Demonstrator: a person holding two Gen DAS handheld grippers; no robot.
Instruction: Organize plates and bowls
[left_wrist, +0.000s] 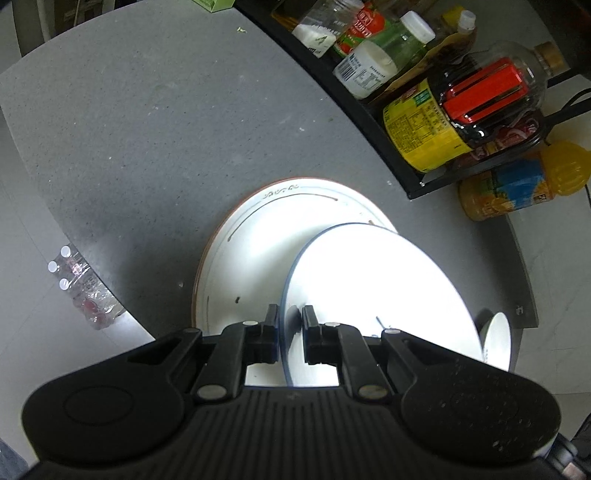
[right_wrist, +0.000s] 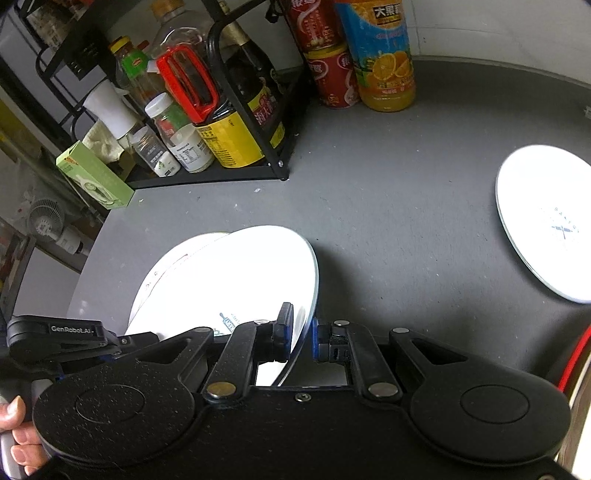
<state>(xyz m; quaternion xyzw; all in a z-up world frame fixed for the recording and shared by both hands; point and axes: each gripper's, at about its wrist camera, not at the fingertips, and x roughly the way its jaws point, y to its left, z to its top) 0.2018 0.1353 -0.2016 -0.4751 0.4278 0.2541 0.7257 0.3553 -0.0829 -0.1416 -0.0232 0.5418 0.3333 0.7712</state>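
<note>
Both grippers hold the same blue-rimmed white plate (left_wrist: 373, 295), tilted above a larger white plate with a brown rim (left_wrist: 251, 236) on the grey table. My left gripper (left_wrist: 290, 317) is shut on the plate's near rim. My right gripper (right_wrist: 303, 325) is shut on the opposite rim of that plate (right_wrist: 236, 280), and the large plate (right_wrist: 162, 273) shows beneath it. Another white plate (right_wrist: 543, 221) lies flat at the right of the table. A small white bowl (left_wrist: 496, 343) sits behind the held plate in the left wrist view.
A black rack (right_wrist: 207, 173) holds sauce bottles and jars at the back of the table. An orange juice bottle (right_wrist: 384, 55) and red cans (right_wrist: 328, 70) stand beside it. A green box (right_wrist: 94, 177) lies at the table edge. Water bottles (left_wrist: 83, 288) sit on the floor.
</note>
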